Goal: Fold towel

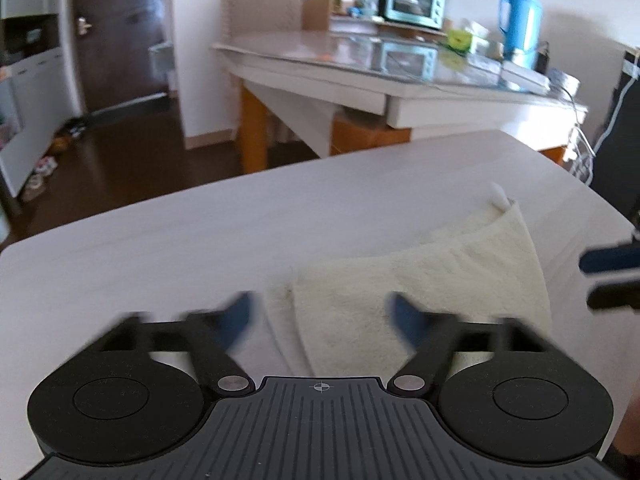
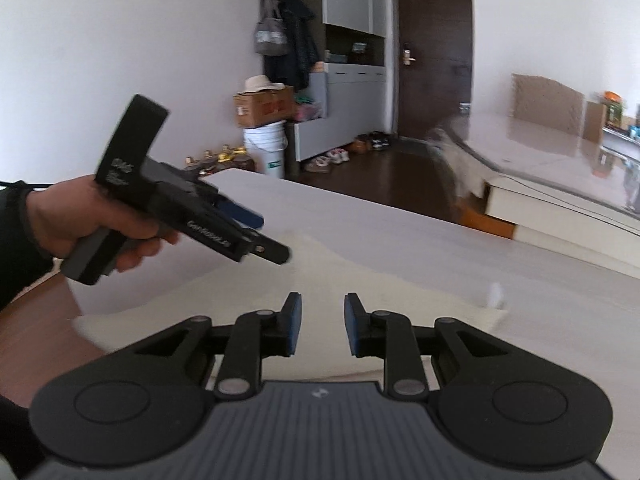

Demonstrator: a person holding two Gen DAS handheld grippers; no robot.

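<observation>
A cream towel [image 1: 432,280] lies folded on the pale table [image 1: 200,248], with layered edges at its left side and a white tag [image 1: 498,194] at its far corner. My left gripper [image 1: 320,320] hovers just above the towel's near left corner, open and empty, its fingers motion-blurred. My right gripper [image 2: 320,320] is open with a narrower gap, empty, above the towel [image 2: 320,276]. The left gripper also shows in the right wrist view [image 2: 264,236], held in a hand. The right gripper's fingers show at the right edge of the left wrist view [image 1: 612,280].
A glass-topped table [image 1: 360,60] stands behind, carrying a teal toaster oven [image 1: 416,2], a blue thermos [image 1: 520,24] and boxes. Dark floor lies between. A door, cabinet [image 2: 352,80], white bucket [image 2: 266,148] and cardboard box [image 2: 264,108] stand at the room's far side.
</observation>
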